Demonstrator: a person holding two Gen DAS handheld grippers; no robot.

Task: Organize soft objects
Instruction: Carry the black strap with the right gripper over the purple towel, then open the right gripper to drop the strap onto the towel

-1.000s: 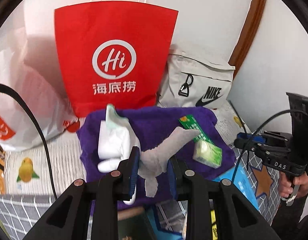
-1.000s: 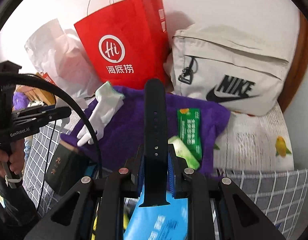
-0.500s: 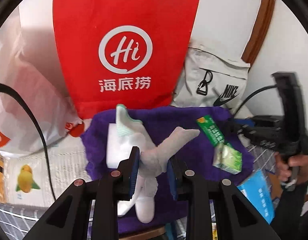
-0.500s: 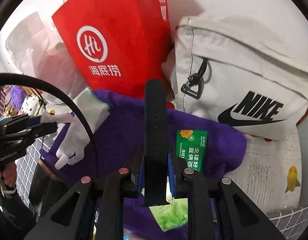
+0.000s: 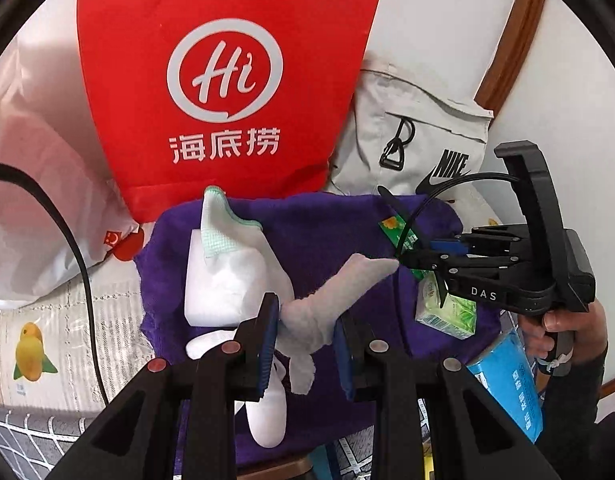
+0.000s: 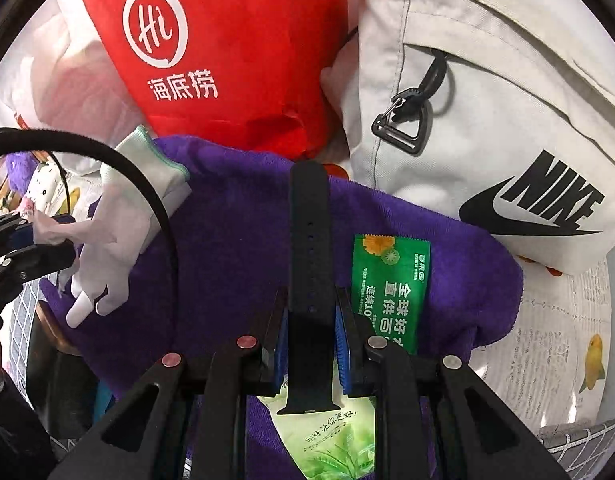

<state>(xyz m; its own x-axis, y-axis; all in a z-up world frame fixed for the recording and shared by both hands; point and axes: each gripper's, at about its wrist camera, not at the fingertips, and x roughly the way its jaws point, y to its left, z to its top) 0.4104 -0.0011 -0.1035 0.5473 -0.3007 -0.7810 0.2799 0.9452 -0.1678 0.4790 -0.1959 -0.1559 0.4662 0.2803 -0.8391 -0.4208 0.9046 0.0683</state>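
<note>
Claw, left (image 5: 307, 338): clamped on a grey sock (image 5: 331, 300) at lower centre of the left wrist view, toe end sticking up to the right, cuff end dangling below the pads.
Claw, right (image 6: 309, 344): clamped on a black watch strap (image 6: 309, 236), upright at centre of the right wrist view, over the purple towel (image 6: 235, 264).
White glove (image 5: 227, 276): lying on the towel, left of centre.
Green sachet (image 6: 389, 280) and green tissue pack (image 5: 447, 312): on the towel, right side.
Red paper bag (image 5: 227, 80) and grey Nike bag (image 6: 507, 120): standing behind the towel.

Risks, judged:
- Sock held by a bunched fold; it may slip out or land across the glove.
- Right claw sits just beside the sock's toe in the left view; the two tools could collide.
- Strap, stiff and smooth, may pivot between the pads or knock the sachet.
- Black cable (image 5: 67, 248) could snag on either tool.
</note>
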